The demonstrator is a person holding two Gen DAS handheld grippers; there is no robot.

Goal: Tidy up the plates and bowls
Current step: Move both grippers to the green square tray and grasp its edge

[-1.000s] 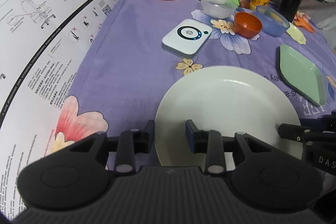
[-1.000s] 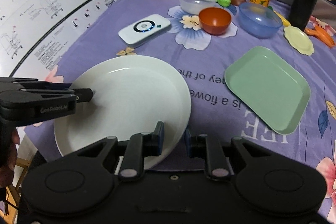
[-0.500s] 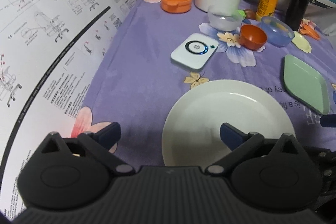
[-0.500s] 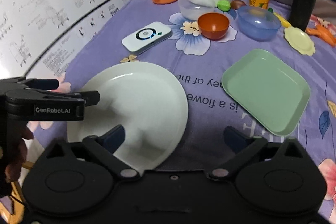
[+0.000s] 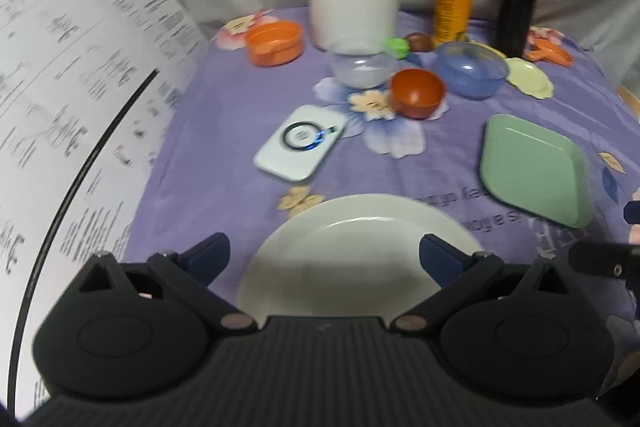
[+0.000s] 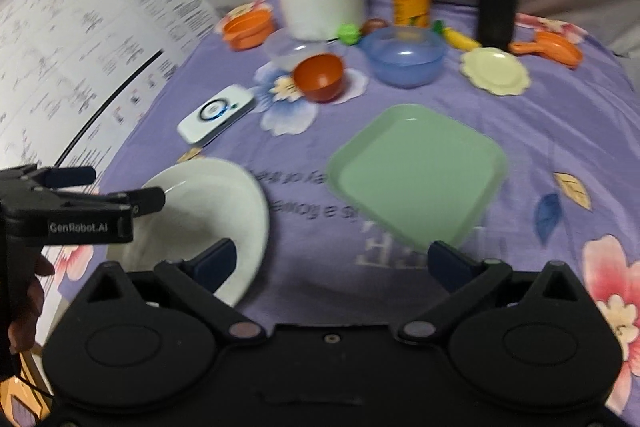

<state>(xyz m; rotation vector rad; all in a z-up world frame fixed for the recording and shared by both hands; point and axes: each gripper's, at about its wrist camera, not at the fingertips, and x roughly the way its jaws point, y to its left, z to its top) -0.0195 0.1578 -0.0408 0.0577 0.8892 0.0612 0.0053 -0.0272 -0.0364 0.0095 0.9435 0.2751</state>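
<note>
Both jaws just opened, white plate (image 5: 360, 251) released: left gripper (image 5: 324, 255) sits over it, right gripper (image 6: 332, 263) empty, nearer green plate (image 6: 416, 175), right of white.

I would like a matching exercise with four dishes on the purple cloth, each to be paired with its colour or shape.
Things:
1. round plate
2. square plate
3. small bowl
4. large bowl

Descriptions:
A. translucent blue
B. white
C. orange-red
D. pale green

Pairs: 1-B, 2-D, 3-C, 4-A
</note>
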